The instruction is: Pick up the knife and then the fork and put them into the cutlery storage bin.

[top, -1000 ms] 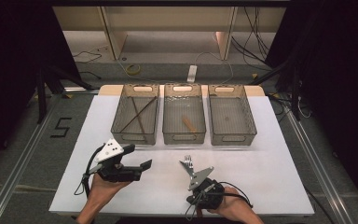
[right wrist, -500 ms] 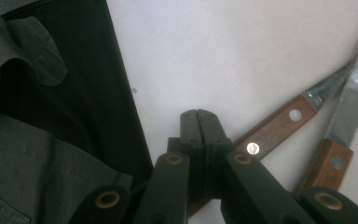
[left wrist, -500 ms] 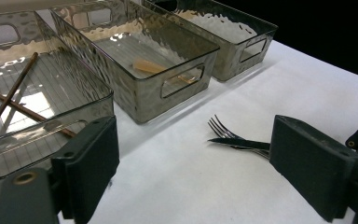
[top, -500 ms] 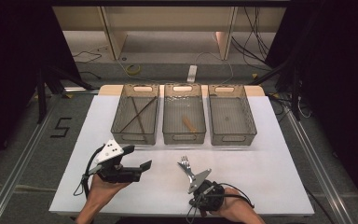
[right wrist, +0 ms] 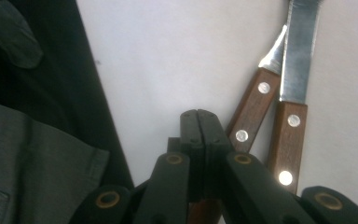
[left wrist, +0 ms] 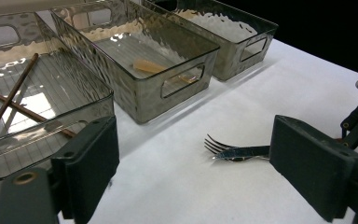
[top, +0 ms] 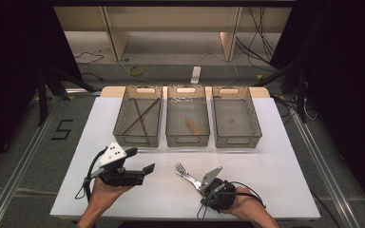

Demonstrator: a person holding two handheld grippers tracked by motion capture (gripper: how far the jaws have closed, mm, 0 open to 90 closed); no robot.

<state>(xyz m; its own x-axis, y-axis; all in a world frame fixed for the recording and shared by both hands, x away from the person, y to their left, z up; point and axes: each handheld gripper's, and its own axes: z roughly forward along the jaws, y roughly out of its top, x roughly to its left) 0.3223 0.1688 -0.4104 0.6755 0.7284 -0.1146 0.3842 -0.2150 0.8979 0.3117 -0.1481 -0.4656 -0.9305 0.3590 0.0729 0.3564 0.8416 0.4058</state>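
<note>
Cutlery with wooden handles is seen just beside the right gripper point(right wrist: 198, 116), whose jaws are pressed together with nothing between them. A fork point(top: 186, 173) and a knife point(right wrist: 292, 88) lie side by side on the white table point(top: 275, 166), their blades stretching ahead of that gripper. The left gripper point(top: 142, 161) is held with its jaws wide apart, the fork's tines lying ahead between them. Three clear bins point(top: 187, 121) are lined up farther ahead.
</note>
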